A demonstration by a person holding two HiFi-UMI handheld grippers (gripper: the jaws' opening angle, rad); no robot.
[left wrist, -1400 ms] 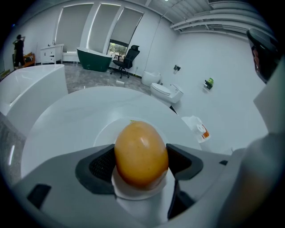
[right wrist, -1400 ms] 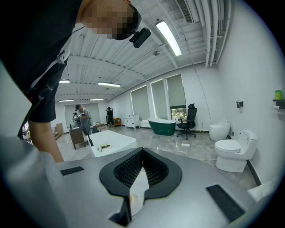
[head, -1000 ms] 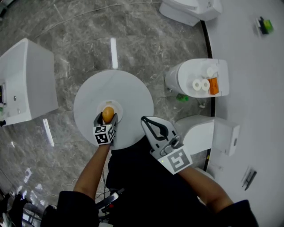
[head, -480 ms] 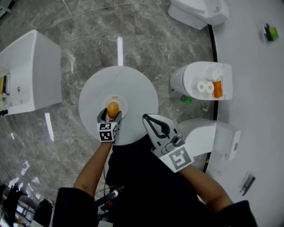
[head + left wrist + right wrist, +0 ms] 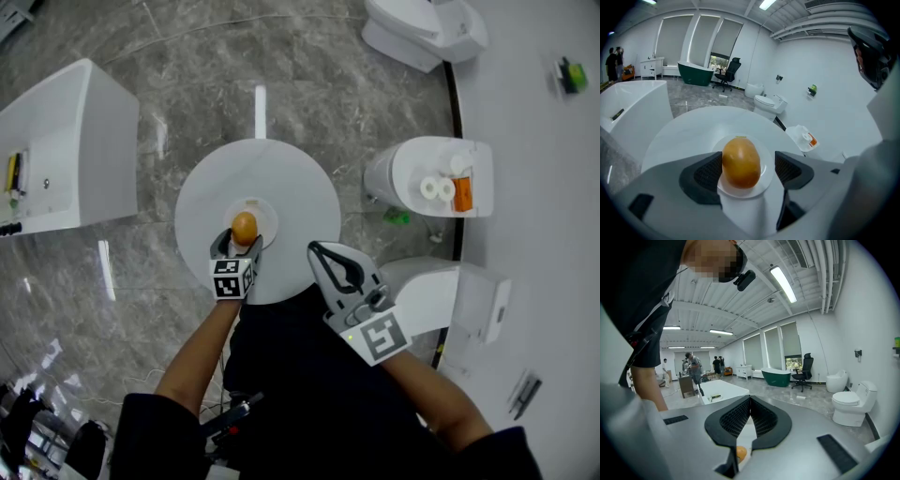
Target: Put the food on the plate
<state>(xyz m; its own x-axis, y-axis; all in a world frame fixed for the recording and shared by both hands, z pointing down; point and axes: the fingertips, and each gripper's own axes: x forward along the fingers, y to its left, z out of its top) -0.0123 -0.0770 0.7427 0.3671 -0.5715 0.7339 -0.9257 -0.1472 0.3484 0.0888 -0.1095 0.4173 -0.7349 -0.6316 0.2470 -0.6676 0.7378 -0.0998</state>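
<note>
The left gripper's [image 5: 237, 246] fingers stand apart around the orange food [image 5: 740, 161], which lies on the plate [image 5: 767, 176]. At the plate's 4 o'clock, the right gripper's [image 5: 750, 401] fingers are together.

A round white table [image 5: 291, 178] is seen at the centre of the head view, set on a grey marble floor [image 5: 187, 75]. A white cabinet [image 5: 75, 141] is placed at the upper left and a toilet [image 5: 422, 28] at the top right. Two paper rolls [image 5: 429, 188] are seen on a white unit [image 5: 398, 173] at the right. In the left gripper view a green tub [image 5: 696, 75] and an office chair [image 5: 729, 73] are shown at the upper left
</note>
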